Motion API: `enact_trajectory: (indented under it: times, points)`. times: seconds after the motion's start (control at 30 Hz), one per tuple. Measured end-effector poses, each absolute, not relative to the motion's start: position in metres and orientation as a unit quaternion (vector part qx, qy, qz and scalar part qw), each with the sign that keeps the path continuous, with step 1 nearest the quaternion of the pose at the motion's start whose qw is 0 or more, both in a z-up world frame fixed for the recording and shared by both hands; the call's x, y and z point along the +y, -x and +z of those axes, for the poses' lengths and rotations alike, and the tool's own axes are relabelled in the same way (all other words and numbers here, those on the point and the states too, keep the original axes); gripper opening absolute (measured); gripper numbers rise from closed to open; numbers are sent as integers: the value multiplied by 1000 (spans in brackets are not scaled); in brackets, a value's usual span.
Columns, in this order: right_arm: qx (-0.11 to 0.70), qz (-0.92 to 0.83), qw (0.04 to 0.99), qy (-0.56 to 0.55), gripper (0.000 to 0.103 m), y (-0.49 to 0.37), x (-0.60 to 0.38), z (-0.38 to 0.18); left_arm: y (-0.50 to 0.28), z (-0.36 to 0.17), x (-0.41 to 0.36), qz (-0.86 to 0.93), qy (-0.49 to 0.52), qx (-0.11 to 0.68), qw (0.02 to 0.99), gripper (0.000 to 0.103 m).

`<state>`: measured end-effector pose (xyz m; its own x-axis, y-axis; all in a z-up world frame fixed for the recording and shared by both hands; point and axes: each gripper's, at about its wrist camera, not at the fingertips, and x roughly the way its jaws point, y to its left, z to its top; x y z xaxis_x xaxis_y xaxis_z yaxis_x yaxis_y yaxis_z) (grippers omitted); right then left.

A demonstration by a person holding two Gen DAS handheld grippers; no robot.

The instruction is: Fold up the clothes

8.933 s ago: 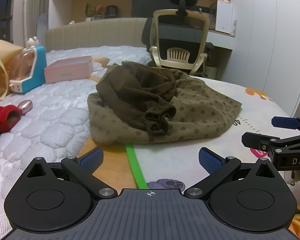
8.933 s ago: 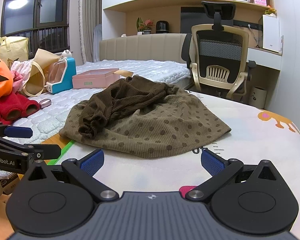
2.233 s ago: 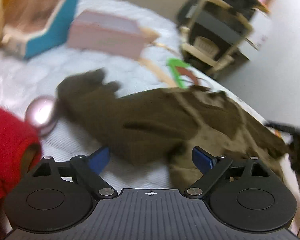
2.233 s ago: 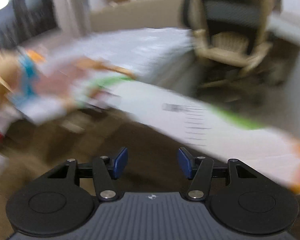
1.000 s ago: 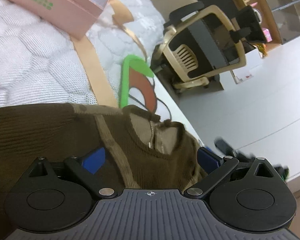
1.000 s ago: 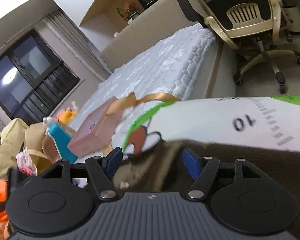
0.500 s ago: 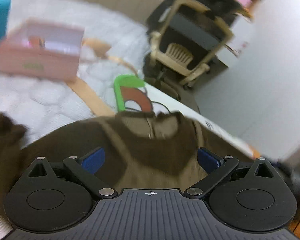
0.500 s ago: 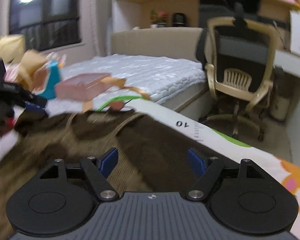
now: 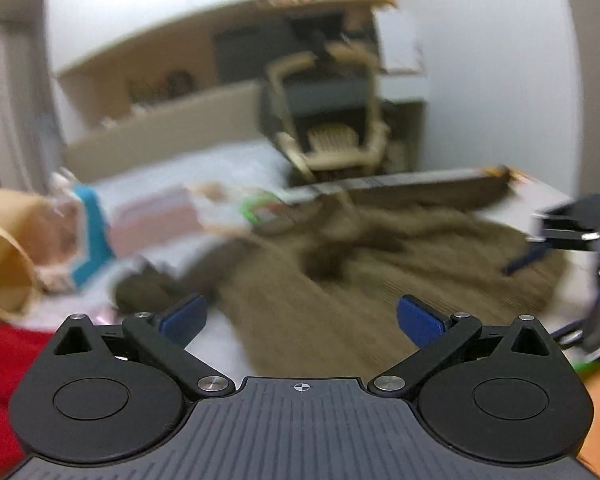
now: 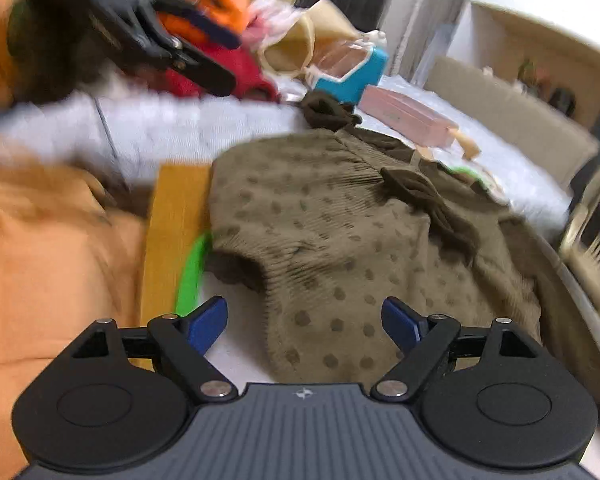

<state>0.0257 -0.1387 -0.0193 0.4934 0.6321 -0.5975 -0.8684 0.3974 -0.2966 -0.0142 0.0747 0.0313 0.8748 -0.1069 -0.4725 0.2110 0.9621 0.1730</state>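
Both claws gape wide and hold nothing – right claw (image 10: 304, 320) over the hem of the dotted sweater (image 10: 340, 232), spread flat on the play mat (image 10: 236, 356) – and we judge its dark sleeve (image 10: 328, 110), trailing onto the bed (image 10: 172, 120), could drag the fold askew.

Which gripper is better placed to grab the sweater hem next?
Probably the right gripper: open, with the sweater hem just ahead. The left gripper, also open, faces the blurred sleeve side.
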Motion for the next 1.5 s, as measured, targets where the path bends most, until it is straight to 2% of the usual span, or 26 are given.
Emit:
enact_trajectory:
  times: [0.13, 0.27, 0.33, 0.43, 0.53, 0.63, 0.8, 0.87, 1.1, 1.23, 1.3, 1.5]
  points:
    - [125, 396, 865, 281, 72, -34, -130, 15, 16, 8, 29, -139, -160, 252, 944, 103]
    - [49, 325, 908, 262, 71, -41, -122, 49, -12, -10, 4, -58, -205, 227, 950, 103]
    - [41, 320, 905, 278, 72, -35, -123, 50, -33, -18, 11, -1, -195, 226, 955, 103]
    - [73, 320, 894, 307, 77, -26, -130, 24, -47, -25, 42, 66, -165, 236, 955, 103]
    - [110, 296, 880, 355, 77, -19, -142, -21, -40, -22, 75, 102, -136, 236, 957, 103]
    - [101, 225, 890, 383, 76, -25, -160, -39, -29, -11, 97, 120, -118, 228, 959, 103]
    - [64, 113, 955, 266, 76, -41, -207, 9, -4, 13, 107, 111, -96, 198, 969, 103]
    - [60, 93, 958, 264, 77, -40, -217, 10, 0, 15, 109, 111, -92, 198, 970, 103]
    - [163, 162, 922, 313, 78, -33, -212, -52, 0, -16, 119, 98, -98, 274, 952, 103]
    - [153, 199, 923, 293, 80, -21, -205, -42, 3, -23, 123, 63, -74, 295, 951, 103]
    - [148, 232, 914, 299, 83, -10, -199, -37, 6, -24, 123, 57, -74, 298, 950, 103]
    - [151, 266, 891, 337, 83, -9, -169, -46, 10, -17, 140, 95, -62, 291, 950, 103]
